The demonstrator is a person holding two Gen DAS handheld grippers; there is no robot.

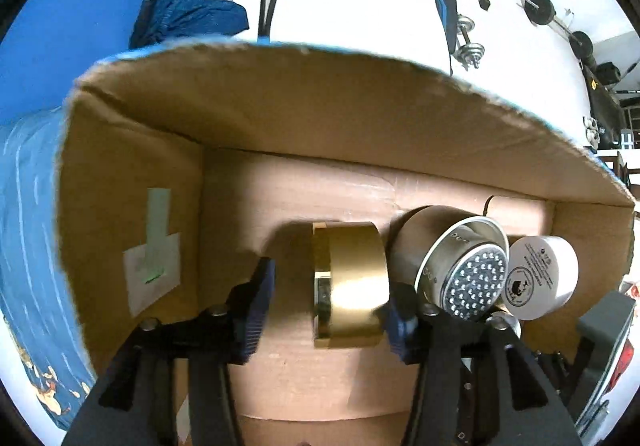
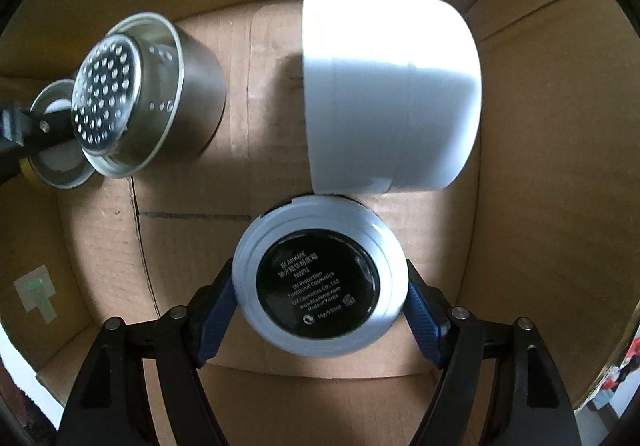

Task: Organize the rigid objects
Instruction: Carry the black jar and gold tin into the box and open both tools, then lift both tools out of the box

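In the left wrist view a cardboard box (image 1: 340,118) filled the frame, a pale sticker (image 1: 152,270) on its wall at 9 o'clock. The left tool (image 1: 326,306) pointed down into the box with its jaws apart. A gold cylinder (image 1: 352,286) stood on edge on the box floor between the blue pads: the pad (image 1: 258,310) at 8 o'clock stood clear of it, while the pad (image 1: 400,322) at 4 o'clock sat right at its rim, and whether it touched cannot be told. Just beside the cylinder, toward 3 o'clock, lay a steel cup (image 1: 452,262) on its side with a perforated strainer in its mouth, and beyond that a white jar (image 1: 540,274), label end facing the camera.

In the right wrist view the steel cup (image 2: 160,94) lay at 10 o'clock, with the tip of the other tool at 9 o'clock. The white jar (image 2: 388,90) lay on its side at 1 o'clock. Below it, touching its lower edge, was a round white compact (image 2: 320,278) with a black printed label. The right tool (image 2: 320,310) held this compact across its width, both blue pads pressed to its rim, above the floor of the box (image 2: 540,206).
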